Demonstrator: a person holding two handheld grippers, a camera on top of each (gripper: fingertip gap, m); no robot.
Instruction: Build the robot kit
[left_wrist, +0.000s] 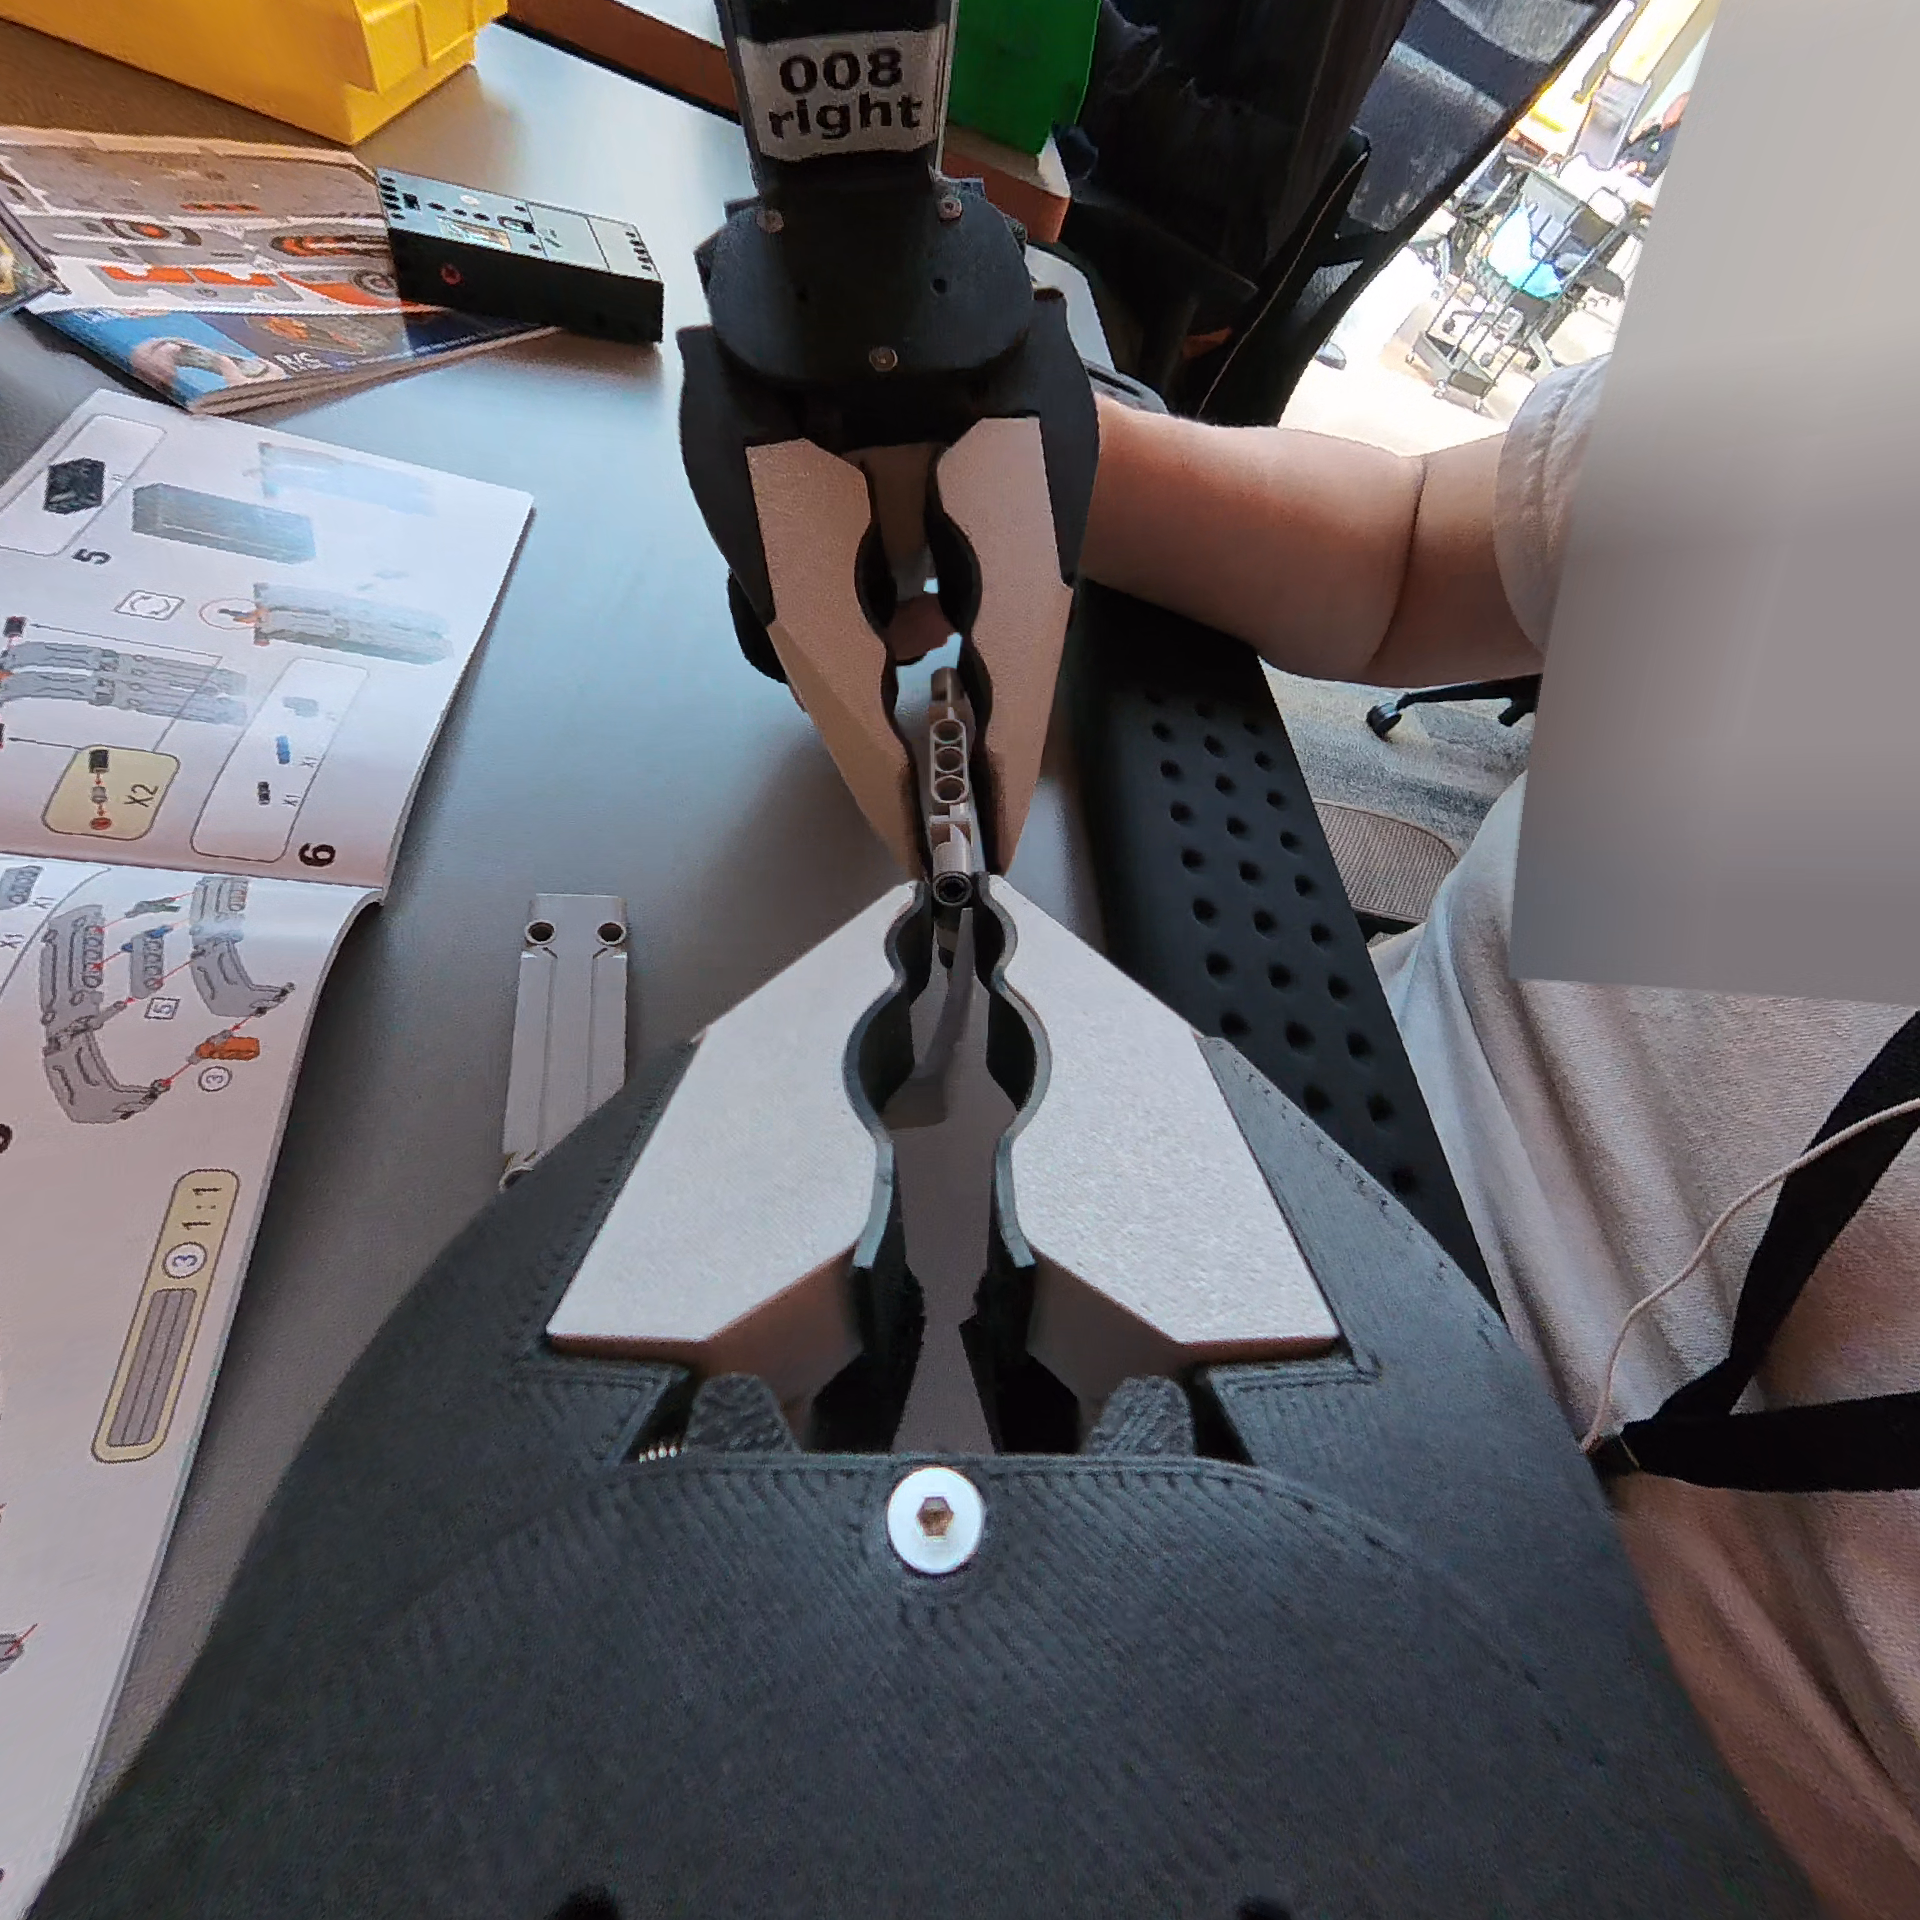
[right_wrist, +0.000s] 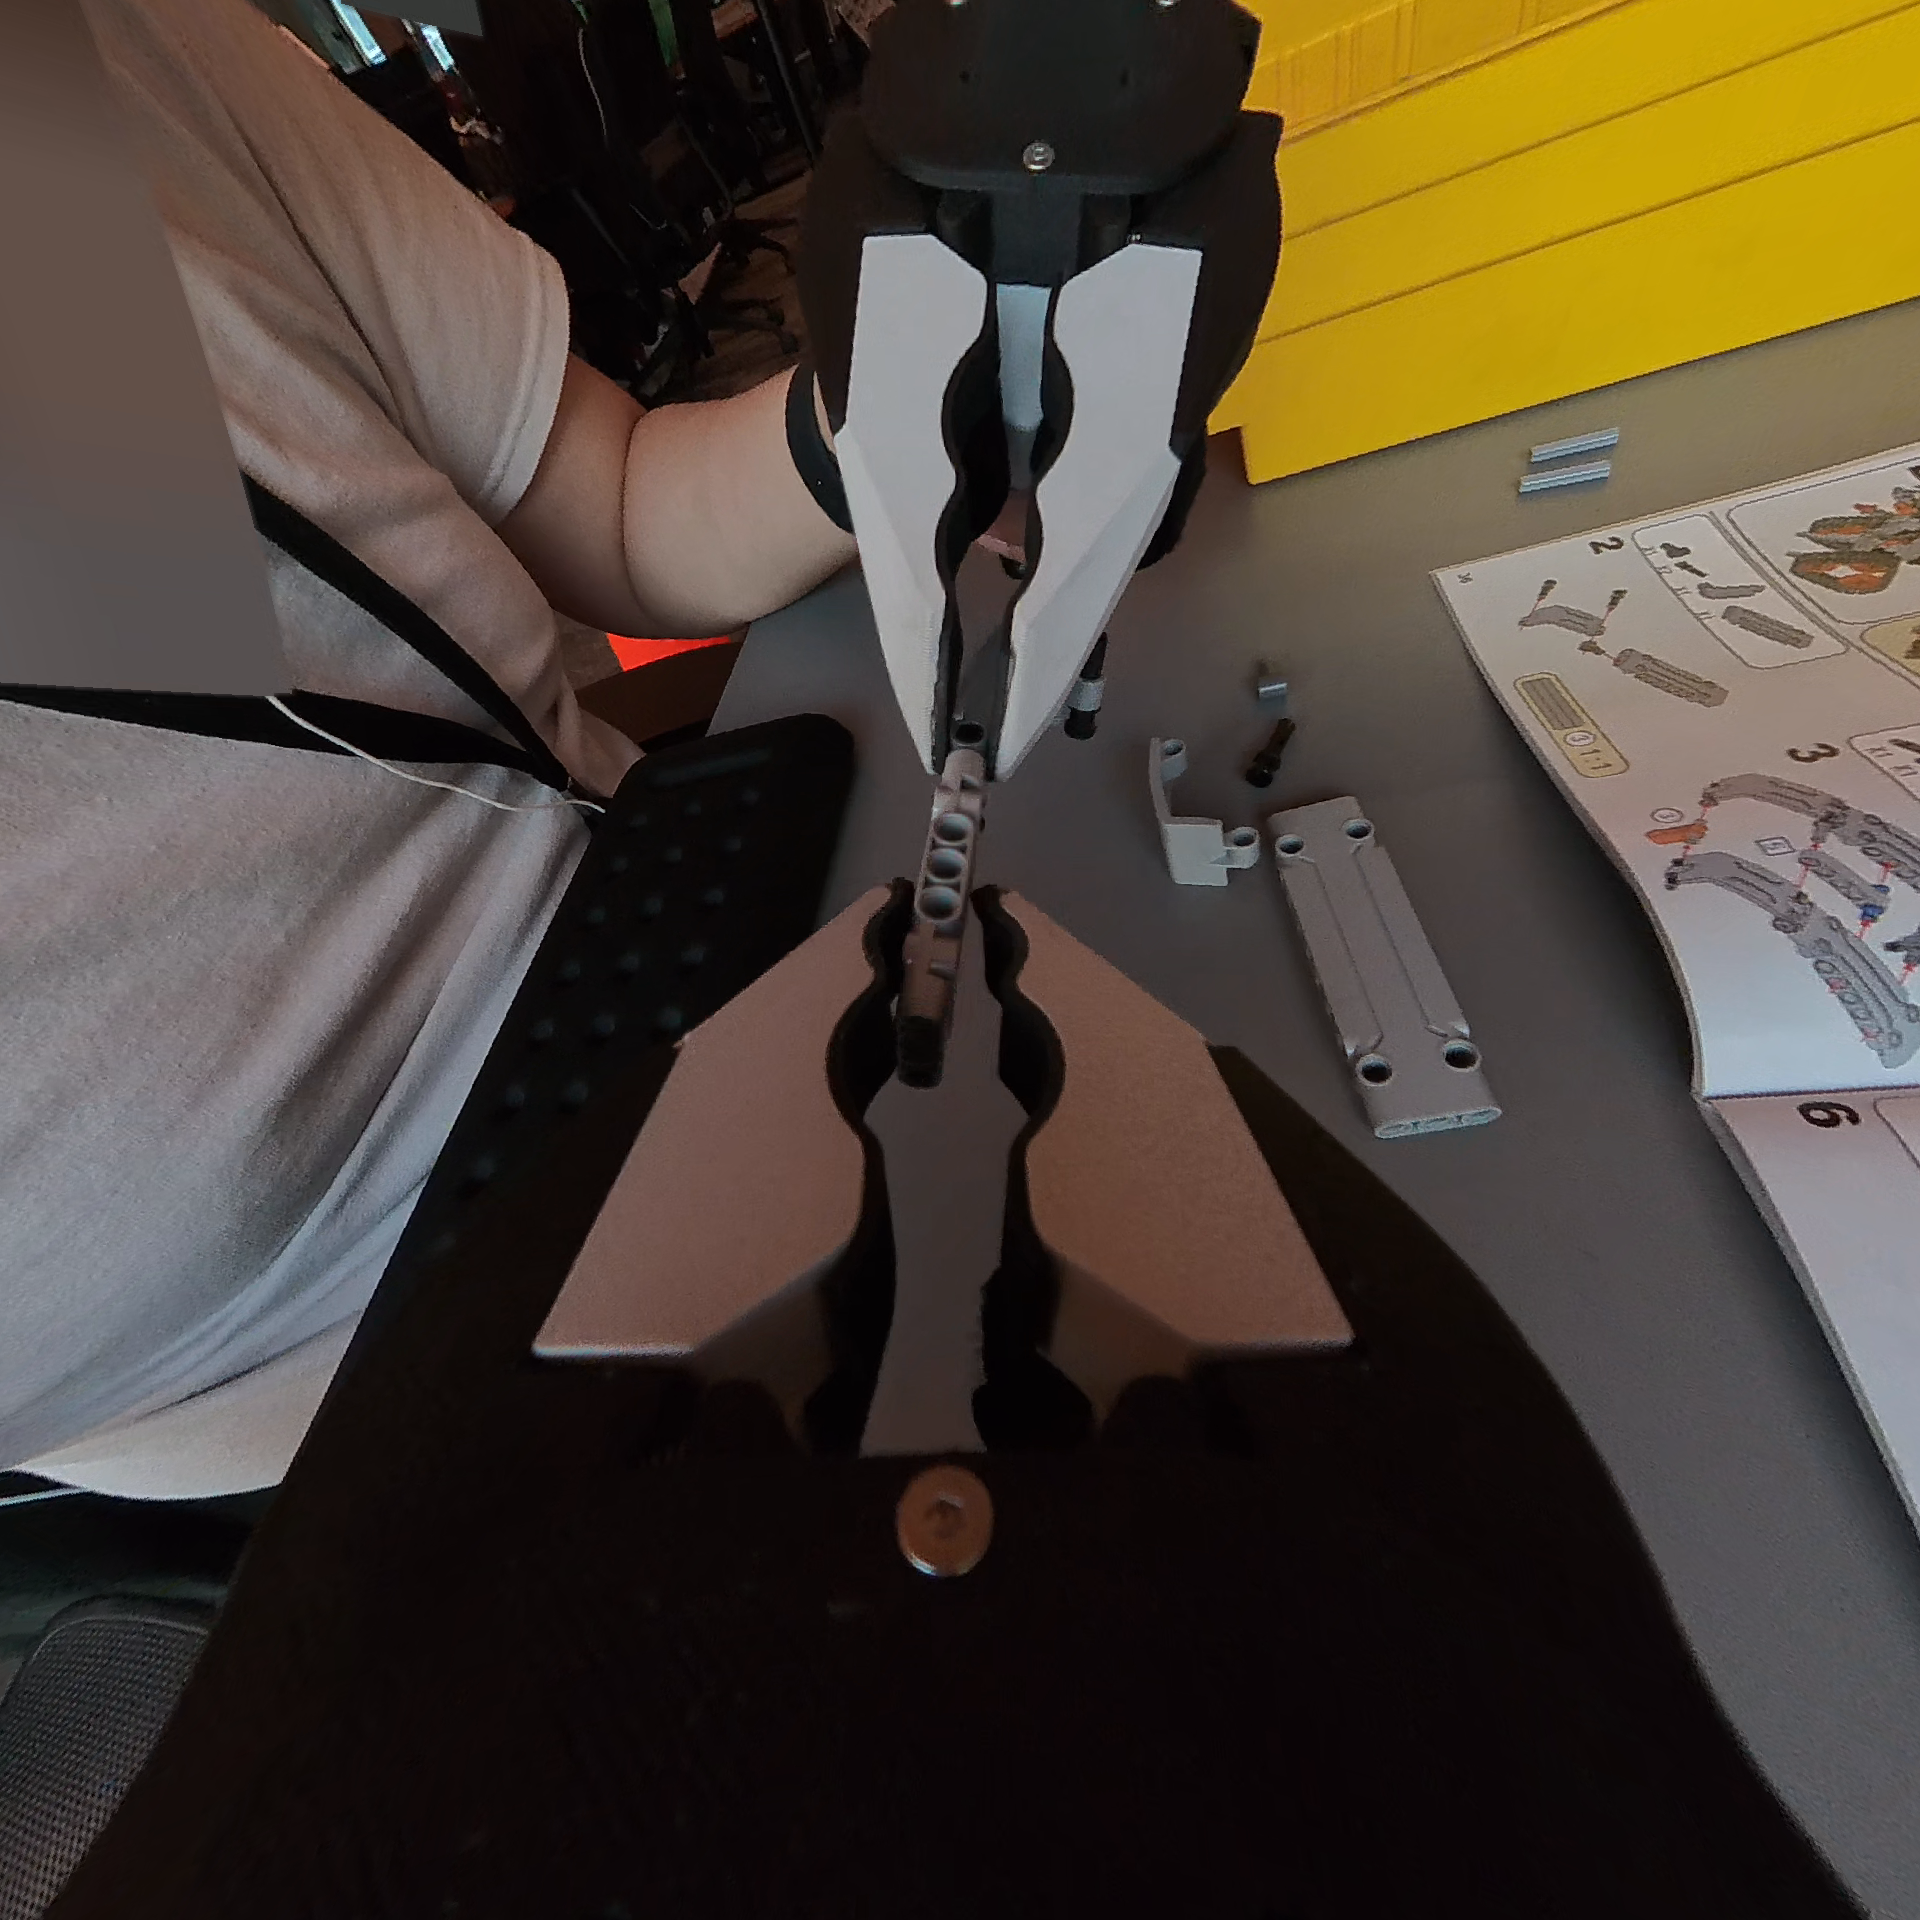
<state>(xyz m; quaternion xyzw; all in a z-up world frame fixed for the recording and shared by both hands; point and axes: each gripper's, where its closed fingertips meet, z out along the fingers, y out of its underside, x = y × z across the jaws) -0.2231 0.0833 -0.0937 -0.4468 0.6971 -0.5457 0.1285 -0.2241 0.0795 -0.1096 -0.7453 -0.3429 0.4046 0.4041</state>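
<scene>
- Left wrist view shows the grey beam (left_wrist: 951, 764), a small building-toy piece with a row of round holes, held in the air between my two tools, above the dark grey table (left_wrist: 623, 582) and close to its near edge.
- My right gripper (left_wrist: 956, 868) is clenched on the beam along its holed length; the black pin (left_wrist: 954, 889) at the beam's end pokes out past its tips.
- My left gripper (left_wrist: 951, 899) meets it tip to tip, its tips closed in at the black pin; beyond that narrow contact I cannot tell how firmly it bites.
- Right wrist view has the same beam (right_wrist: 948, 862) running between my right gripper (right_wrist: 940, 909), shut around it, and my left gripper (right_wrist: 961, 764), closed on its far end.
- Just beside the tips, on the table (right_wrist: 1143, 1039), lie a long flat grey panel (right_wrist: 1371, 961) with holes at its corners, an angled grey bracket (right_wrist: 1195, 821) touching or nearly touching it, a short black pin (right_wrist: 1270, 753) and a tiny grey piece (right_wrist: 1270, 686).
- Farther off, two thin grey strips (right_wrist: 1569, 462) lie side by side near a yellow bin (right_wrist: 1558, 208).
- An open instruction booklet (left_wrist: 239, 644) lies flat on the table, with more booklets (left_wrist: 208, 270) stacked behind it and a black box (left_wrist: 520, 260) on them.
- A black perforated chair armrest (left_wrist: 1236, 852) runs along the table edge beside my forearm (left_wrist: 1247, 540).
</scene>
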